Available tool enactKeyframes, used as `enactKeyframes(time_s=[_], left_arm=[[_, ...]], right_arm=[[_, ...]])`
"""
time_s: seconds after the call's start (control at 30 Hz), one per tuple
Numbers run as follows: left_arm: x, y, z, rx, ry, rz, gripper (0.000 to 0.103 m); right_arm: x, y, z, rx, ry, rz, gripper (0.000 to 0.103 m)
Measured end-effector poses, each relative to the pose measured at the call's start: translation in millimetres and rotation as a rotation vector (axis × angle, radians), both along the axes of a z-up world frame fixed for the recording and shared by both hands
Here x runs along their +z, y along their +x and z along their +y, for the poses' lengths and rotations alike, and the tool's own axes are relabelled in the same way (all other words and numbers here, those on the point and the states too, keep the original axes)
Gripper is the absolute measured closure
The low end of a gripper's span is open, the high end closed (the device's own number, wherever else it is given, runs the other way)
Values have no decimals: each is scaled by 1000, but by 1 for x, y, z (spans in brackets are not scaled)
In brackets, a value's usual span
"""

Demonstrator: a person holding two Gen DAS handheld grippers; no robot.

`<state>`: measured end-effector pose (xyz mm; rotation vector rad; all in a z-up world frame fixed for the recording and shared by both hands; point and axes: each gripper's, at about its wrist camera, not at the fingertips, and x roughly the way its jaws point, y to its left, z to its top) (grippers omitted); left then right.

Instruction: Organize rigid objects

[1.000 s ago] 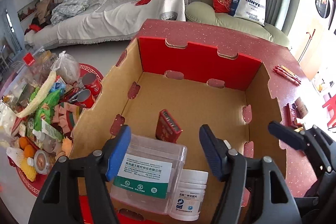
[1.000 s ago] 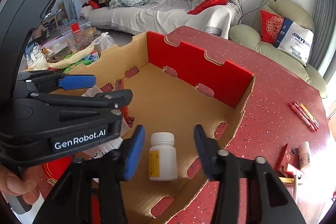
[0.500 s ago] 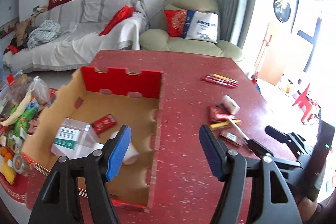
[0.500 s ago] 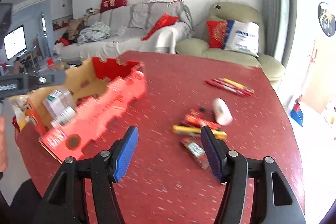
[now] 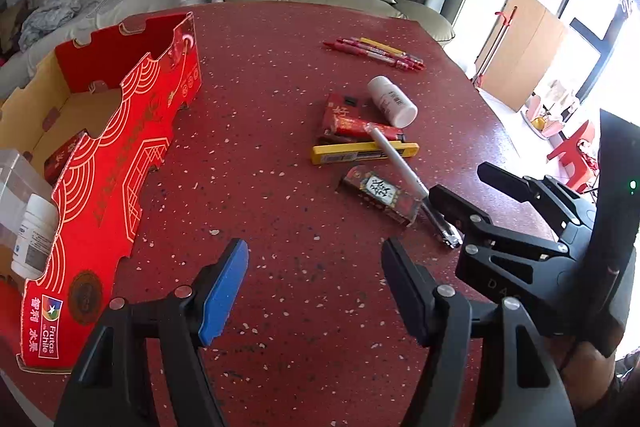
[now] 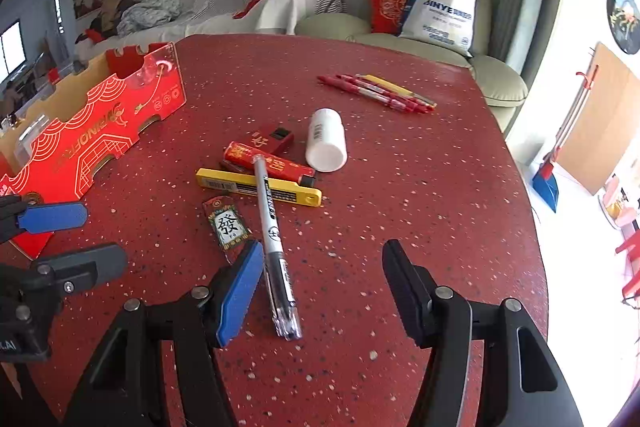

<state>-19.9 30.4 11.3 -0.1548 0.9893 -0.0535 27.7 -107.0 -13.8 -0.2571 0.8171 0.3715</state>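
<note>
Behind the red speckled table (image 5: 260,115) I see a sofa draped in grey and white covers and a pale green armchair with a red cushion.

Through the left wrist camera, my left gripper (image 5: 314,293) hangs over bare tabletop near the near edge, its tongs spread with nothing between them. Along the table's left edge sits the red cardboard box (image 5: 120,163), and inside it I can see a white pill bottle (image 5: 34,235) beside a clear plastic container (image 5: 12,179). Toward the right half of the table lies a loose cluster: a white bottle (image 5: 392,101) on its side, a red pack (image 5: 352,123), a yellow utility knife (image 5: 364,153), a silver pen (image 5: 400,163) lying across the knife, and a small red card box (image 5: 380,193). A few red and yellow pens (image 5: 374,53) lie apart toward the far edge. My right gripper (image 5: 476,183) shows at the right, close to the silver pen's near end.

Through the right wrist camera, my right gripper (image 6: 322,291) also has its tongs spread. The silver pen's (image 6: 272,231) near end lies on the table between them, closer to the blue pad, and I cannot tell whether that pad touches it. The card box (image 6: 226,223) lies just beside the pen, with the yellow knife (image 6: 256,187), the red pack (image 6: 268,161) and the white bottle (image 6: 326,141) beyond. The cardboard box (image 6: 92,139) stands at the left edge, with my left gripper (image 6: 64,239) in front of it.
</note>
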Motion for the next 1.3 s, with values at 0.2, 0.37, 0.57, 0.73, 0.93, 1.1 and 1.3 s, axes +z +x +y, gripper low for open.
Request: enactKeyframes(time_s=[0.2,0.37,0.57,0.73,0.93,1.1,1.3], left_arm=[[-13,2,13,35,-16,20,30],[-21,6,17,45,-36,33,30],[-27,6,21,52,-52,41,30],[-31,3,26,60,-68,55,30],[-29,2,28,57,-69,48,30],[-30,4,30,59,-68,50,30],[-30,25,0,-90,58,22,30]], right_arm=[[-13,12,15,22,-108,-11,40],[-7,3,11,70,8,37,40],[-12,5,16,32,-97,-21,40],[-8,10,29,58,-204,-80,40],[-17,10,37,174,-210,19,40],[-15,-4,22,115,-101,5,40],[-20,-8,18,73,-63,14,42]])
